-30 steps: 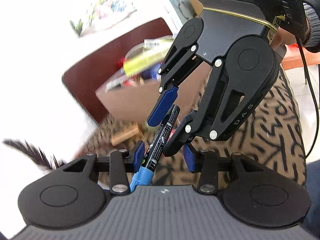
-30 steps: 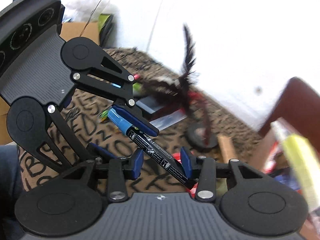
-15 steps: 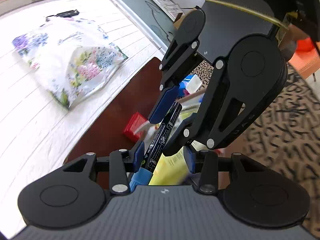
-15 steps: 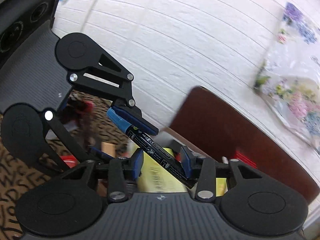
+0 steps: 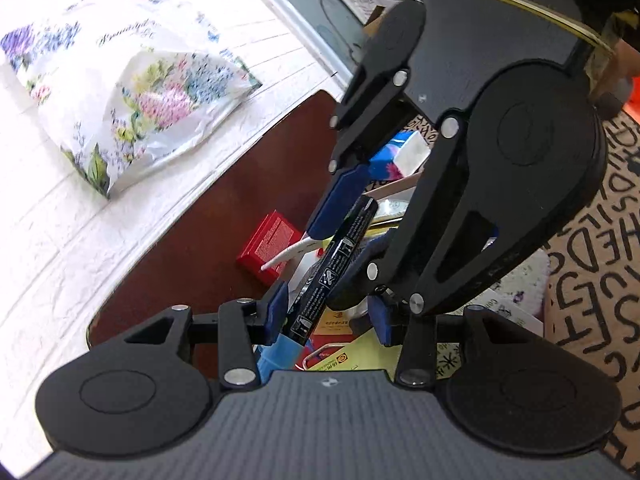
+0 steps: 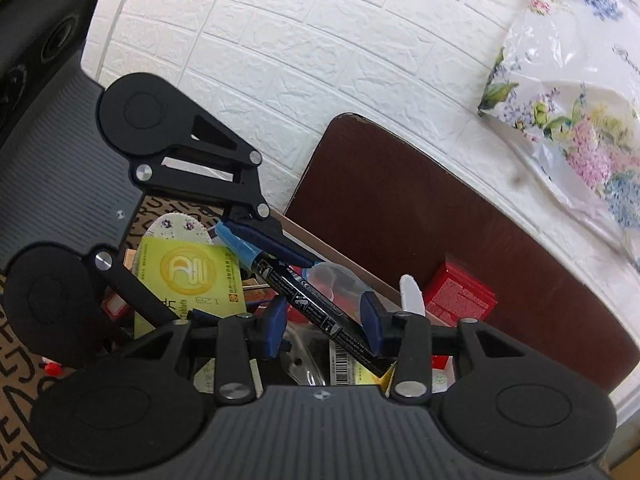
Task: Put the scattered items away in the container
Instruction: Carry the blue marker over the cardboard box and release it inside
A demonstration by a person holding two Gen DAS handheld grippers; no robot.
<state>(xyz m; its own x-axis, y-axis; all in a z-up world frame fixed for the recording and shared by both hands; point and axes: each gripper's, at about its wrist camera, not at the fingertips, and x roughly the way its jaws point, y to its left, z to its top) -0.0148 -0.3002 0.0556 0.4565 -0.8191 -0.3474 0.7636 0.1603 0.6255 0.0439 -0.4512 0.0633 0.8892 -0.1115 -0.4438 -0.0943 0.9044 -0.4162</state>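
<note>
Left wrist view: your left tongs are opening, with the black marker between the pads, its blue cap end against the left pad. Your right tongs grip the marker's far end, pads part closed on it. Right wrist view shows the marker above the cluttered cardboard box, beside a red carton.

At ten o'clock in my left view I see a floral plastic bag hanging against a white brick-pattern wall. A dark brown board leans on that wall, at two o'clock in my right view. At three o'clock on the left lies a brown cloth with black lettering.
</note>
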